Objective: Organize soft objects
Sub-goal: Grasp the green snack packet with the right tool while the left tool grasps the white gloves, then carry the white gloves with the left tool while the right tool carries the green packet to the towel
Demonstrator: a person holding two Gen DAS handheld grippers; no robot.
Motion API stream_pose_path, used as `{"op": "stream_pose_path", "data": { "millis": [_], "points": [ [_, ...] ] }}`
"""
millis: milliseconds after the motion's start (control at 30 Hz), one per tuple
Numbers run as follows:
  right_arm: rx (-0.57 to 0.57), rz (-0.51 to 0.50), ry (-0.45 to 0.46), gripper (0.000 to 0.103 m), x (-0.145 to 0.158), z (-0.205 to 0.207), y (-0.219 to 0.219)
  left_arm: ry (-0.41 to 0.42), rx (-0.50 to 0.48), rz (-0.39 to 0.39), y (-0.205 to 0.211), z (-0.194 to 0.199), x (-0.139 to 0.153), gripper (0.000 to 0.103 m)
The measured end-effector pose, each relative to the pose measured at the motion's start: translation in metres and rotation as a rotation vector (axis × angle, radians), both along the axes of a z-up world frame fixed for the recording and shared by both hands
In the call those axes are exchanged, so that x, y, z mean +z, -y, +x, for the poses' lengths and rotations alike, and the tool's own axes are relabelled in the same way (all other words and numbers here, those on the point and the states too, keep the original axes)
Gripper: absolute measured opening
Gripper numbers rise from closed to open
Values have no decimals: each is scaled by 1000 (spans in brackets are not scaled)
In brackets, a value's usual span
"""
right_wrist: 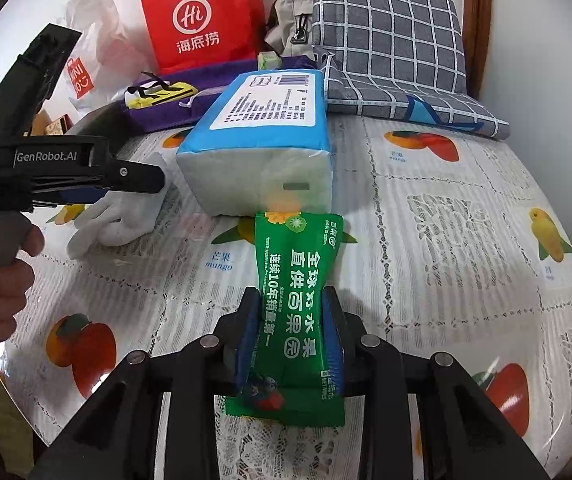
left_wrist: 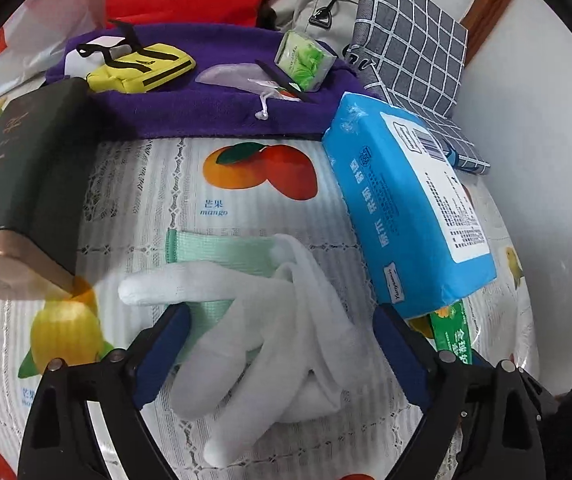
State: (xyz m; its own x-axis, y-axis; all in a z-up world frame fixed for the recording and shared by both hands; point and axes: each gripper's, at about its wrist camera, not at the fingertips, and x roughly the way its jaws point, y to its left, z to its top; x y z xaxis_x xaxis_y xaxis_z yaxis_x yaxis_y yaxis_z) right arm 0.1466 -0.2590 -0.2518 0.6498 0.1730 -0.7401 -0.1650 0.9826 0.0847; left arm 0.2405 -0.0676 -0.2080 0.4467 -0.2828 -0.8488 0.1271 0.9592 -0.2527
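A white glove [left_wrist: 270, 340] lies on the fruit-print tablecloth, partly over a pale green mesh cloth [left_wrist: 222, 252]. My left gripper [left_wrist: 282, 324] is open, its blue pads on either side of the glove. The glove also shows in the right wrist view [right_wrist: 122, 216], under the left gripper [right_wrist: 86, 180]. My right gripper [right_wrist: 292, 328] is shut on a green wet-wipe packet [right_wrist: 298, 300] whose far end touches a blue tissue pack [right_wrist: 258, 136]. The tissue pack [left_wrist: 414, 216] and the packet's end [left_wrist: 452, 332] show right of the glove.
A purple towel [left_wrist: 206, 112] at the back carries a yellow pouch [left_wrist: 142, 68], a green tissue packet [left_wrist: 304, 60] and a clear drawstring bag [left_wrist: 242, 78]. A dark box [left_wrist: 22, 184] stands left. Red paper bag [right_wrist: 202, 16], grey checked cushion [right_wrist: 394, 48] and a beige bag [right_wrist: 290, 20] behind.
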Motion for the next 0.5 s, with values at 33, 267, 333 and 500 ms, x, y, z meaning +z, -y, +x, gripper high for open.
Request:
{"op": "stream_pose_path", "data": {
  "millis": [33, 267, 333, 500],
  "points": [
    [-2, 0, 3, 31, 0, 0, 0, 4, -4, 15, 1, 1, 0, 92],
    [9, 11, 19, 35, -1, 1, 1, 39, -33, 70, 5, -1, -3, 92],
    [20, 16, 16, 35, -1, 1, 1, 51, -38, 96, 9, -2, -4, 90],
    [20, 26, 7, 35, -1, 2, 2, 68, -24, 197, 9, -9, -2, 59]
  ]
}}
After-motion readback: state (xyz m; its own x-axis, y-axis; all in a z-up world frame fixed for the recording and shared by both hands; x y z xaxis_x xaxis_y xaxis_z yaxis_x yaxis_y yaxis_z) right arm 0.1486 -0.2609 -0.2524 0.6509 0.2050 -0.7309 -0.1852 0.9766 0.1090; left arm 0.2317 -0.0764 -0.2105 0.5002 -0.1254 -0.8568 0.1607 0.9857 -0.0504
